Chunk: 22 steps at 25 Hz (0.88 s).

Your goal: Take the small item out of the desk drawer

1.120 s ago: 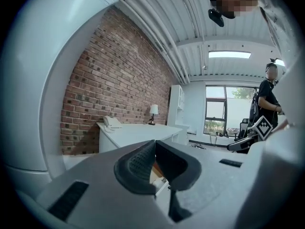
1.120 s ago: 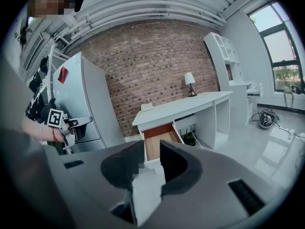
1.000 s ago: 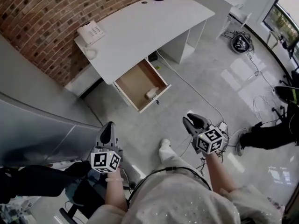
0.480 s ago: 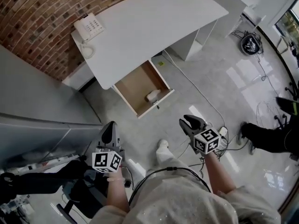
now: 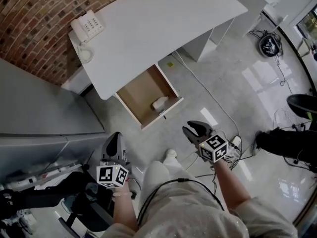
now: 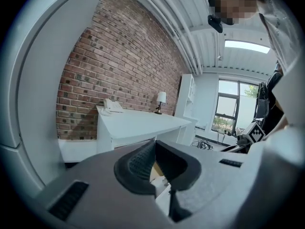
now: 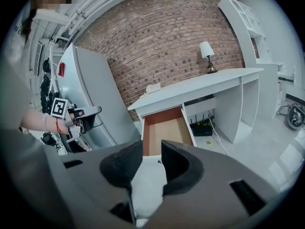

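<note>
Under the white desk [image 5: 153,29] a wooden drawer [image 5: 143,90] stands pulled open. A small white item [image 5: 160,103] lies in it near the front panel. My right gripper [image 5: 194,130] hovers over the floor, to the right of the drawer's front and nearer to me. Its jaws are opening and nothing is between them. In the right gripper view the gripper [image 7: 152,149] faces the open drawer [image 7: 167,128], and the item is hidden. My left gripper [image 5: 114,139] is held low at the left by a grey cabinet, jaws together and empty, and points toward the desk [image 6: 138,123].
A telephone [image 5: 86,26] sits on the desk's left end and a lamp [image 7: 206,51] on its far end. Cables [image 5: 208,100] trail across the glossy floor. A tall grey cabinet [image 5: 39,108] stands on the left. A second person's legs [image 5: 280,143] are at the right.
I have stepped closer to the desk, so the drawer sits nearer. My right gripper has shifted left toward the drawer and its jaws have spread a little. The left gripper has barely moved.
</note>
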{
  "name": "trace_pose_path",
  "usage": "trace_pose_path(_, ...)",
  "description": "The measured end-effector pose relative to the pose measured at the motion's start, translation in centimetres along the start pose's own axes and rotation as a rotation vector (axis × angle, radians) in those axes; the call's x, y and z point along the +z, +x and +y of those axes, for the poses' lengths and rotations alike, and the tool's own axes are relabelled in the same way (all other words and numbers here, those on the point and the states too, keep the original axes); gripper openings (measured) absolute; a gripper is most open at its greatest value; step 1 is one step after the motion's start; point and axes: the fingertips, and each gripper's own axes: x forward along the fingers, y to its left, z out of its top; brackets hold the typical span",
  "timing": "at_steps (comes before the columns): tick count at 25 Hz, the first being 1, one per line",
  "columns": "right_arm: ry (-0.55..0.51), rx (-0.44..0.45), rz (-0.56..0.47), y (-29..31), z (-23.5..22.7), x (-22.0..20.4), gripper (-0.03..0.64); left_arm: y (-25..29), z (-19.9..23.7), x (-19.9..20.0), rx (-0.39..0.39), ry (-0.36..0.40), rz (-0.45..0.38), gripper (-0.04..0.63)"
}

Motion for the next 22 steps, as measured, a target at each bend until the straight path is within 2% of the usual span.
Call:
trace_pose_path(9, -0.100, 0.055, 0.073, 4.2, -1.5, 0.2, 0.130, 1.8, 0.8, -2.5, 0.010, -0.010, 0.033, 0.006)
trace_pose_path(15, -0.168, 0.104, 0.161, 8.7, -1.7, 0.0, 0.132, 4.2, 2.5, -4.2, 0.018, -0.019, 0.045, 0.006)
trace_pose_path(22, -0.248, 0.155, 0.262, 13.8, -1.8, -0.3, 0.135, 7.6, 3.9, -5.8, -0.015, -0.032, 0.079, 0.006)
